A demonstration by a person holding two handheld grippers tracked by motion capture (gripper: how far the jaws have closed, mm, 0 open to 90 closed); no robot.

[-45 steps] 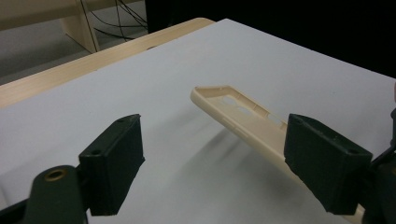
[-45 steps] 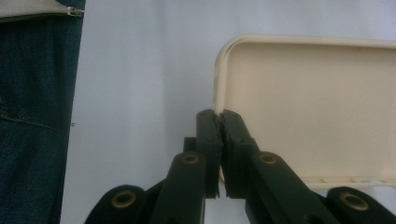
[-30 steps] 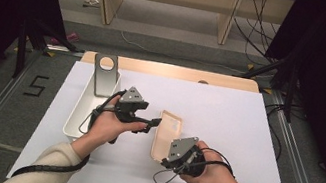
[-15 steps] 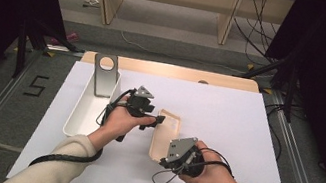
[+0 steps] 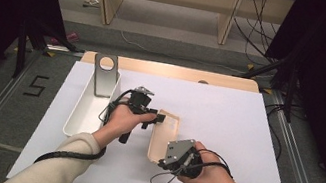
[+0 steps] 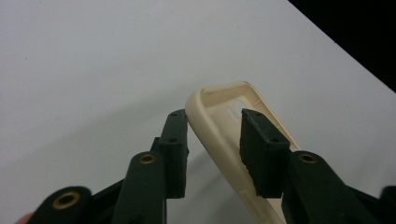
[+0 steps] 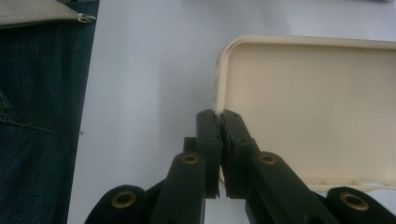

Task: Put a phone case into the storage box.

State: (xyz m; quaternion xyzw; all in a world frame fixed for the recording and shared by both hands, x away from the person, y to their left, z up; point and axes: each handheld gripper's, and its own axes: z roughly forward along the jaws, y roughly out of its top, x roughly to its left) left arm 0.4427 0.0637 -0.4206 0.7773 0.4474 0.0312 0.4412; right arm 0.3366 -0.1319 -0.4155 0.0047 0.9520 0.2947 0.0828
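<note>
A white tray (image 5: 83, 115) with a grey metal stand (image 5: 104, 73) lay left of centre frame. The cream phone case (image 5: 163, 135) sat mid-frame. The right gripper (image 7: 218, 116) pinched its near rim. The left gripper (image 6: 212, 135), jaws just closing, straddled the far corner rim without touching it.

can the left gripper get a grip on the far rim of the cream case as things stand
Probably yes: the left gripper has been closing and already straddles the rim of the cream case, with nothing between. The right gripper pinches the near edge.
</note>
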